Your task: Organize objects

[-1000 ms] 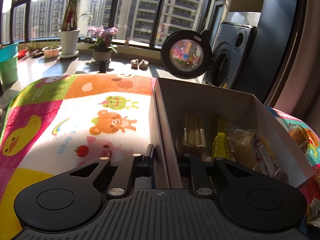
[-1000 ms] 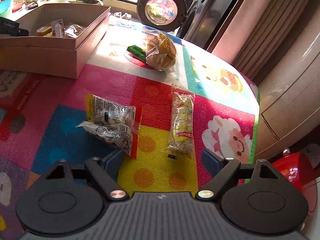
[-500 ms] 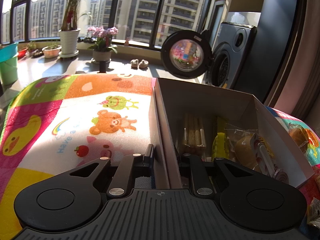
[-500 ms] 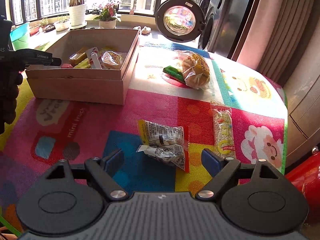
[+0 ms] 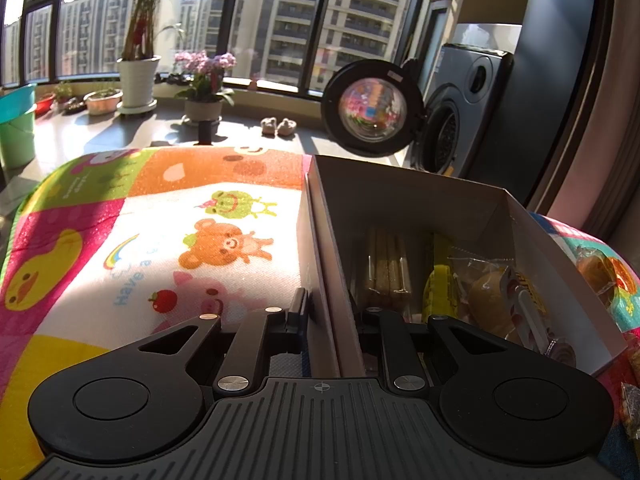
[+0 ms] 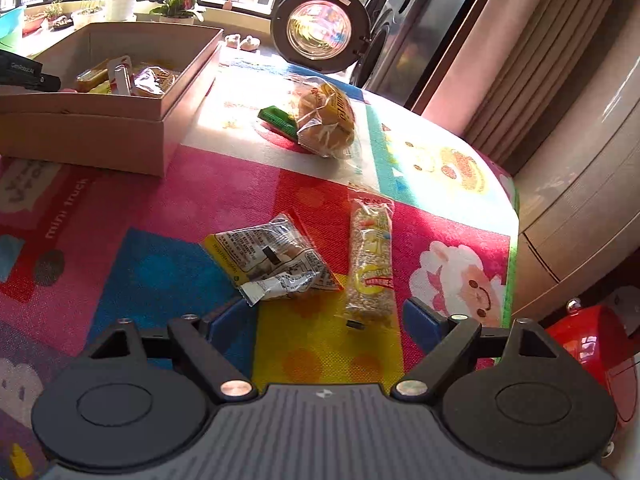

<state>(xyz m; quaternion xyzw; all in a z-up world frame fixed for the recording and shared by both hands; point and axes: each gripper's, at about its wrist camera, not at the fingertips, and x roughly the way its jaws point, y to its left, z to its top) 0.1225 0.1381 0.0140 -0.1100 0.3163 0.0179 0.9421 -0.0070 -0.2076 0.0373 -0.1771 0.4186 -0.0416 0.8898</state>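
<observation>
The left hand-held gripper [image 5: 325, 312] is unchanged from half a second ago: its fingers pinch the near wall of the open tan cardboard box [image 5: 320, 248], one finger outside and one inside. The box sits on the worktop, which is covered by a bright cartoon-print mat [image 5: 152, 240]. It holds wrapped snacks, including a clear pack of pale wafer sticks [image 5: 386, 264] whose long axis runs away from the camera.

The right hand-held gripper [image 6: 328, 312] has moved closer to the worktop since the earlier frame; its blue-padded fingers are spread wide and hold nothing. Just ahead, left to right: a crumpled silver-and-yellow snack packet [image 6: 276, 260], lying diagonally, then a long clear-wrapped cereal bar [image 6: 370, 264], long axis pointing away from the gripper. Farther off lies a bagged bread roll [image 6: 326, 120] on a green packet [image 6: 278, 120].
</observation>
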